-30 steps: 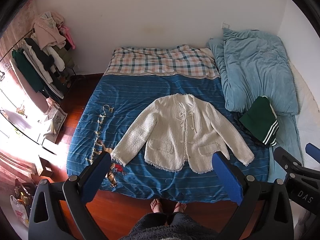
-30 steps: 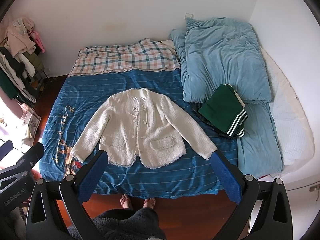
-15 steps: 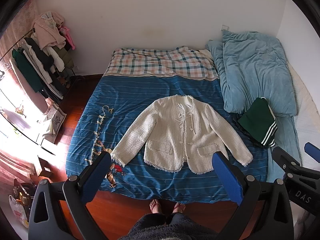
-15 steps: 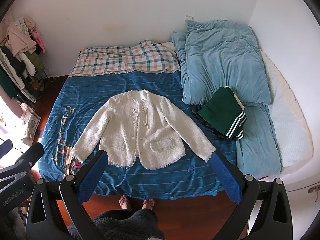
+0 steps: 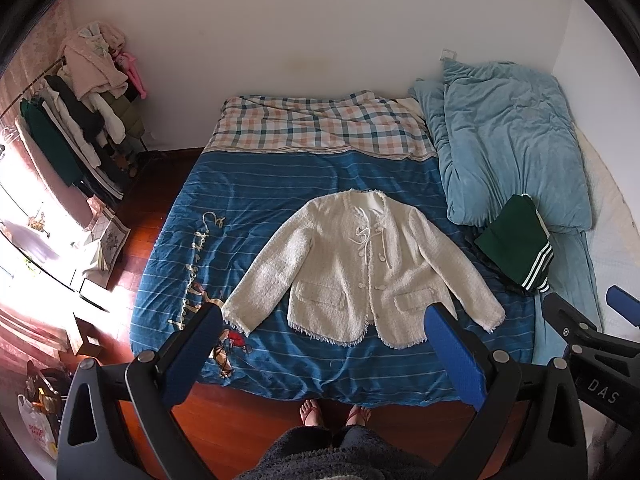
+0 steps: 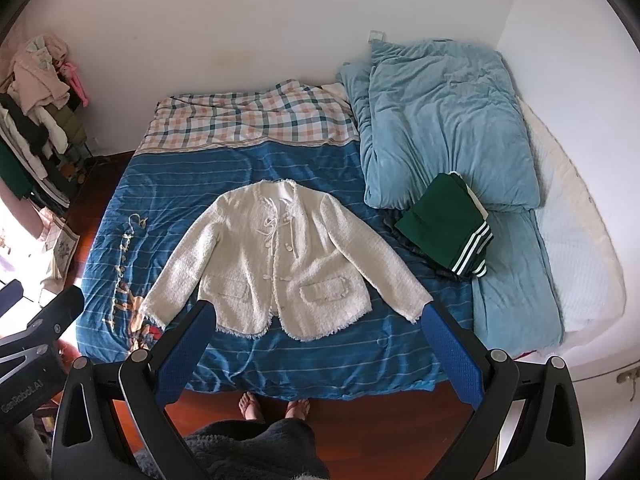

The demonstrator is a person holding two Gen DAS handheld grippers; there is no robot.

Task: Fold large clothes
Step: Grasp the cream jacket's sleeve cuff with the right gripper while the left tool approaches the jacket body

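Note:
A cream tweed jacket [image 5: 360,264] lies flat and face up on the blue striped bedspread [image 5: 256,200], sleeves spread out to both sides; it also shows in the right wrist view [image 6: 280,268]. My left gripper [image 5: 320,320] is open and empty, held high above the near edge of the bed. My right gripper [image 6: 316,318] is open and empty at the same height. Neither touches the jacket.
A folded green garment with white stripes [image 6: 444,224] lies at the right beside a light blue duvet [image 6: 448,120]. A plaid blanket [image 5: 320,128] covers the far end. A clothes rack [image 5: 80,120] stands at the left. The person's feet [image 5: 336,416] are on the wooden floor.
Both views have shifted slightly; the grippers have drifted a little back from the bed. The jacket has not moved.

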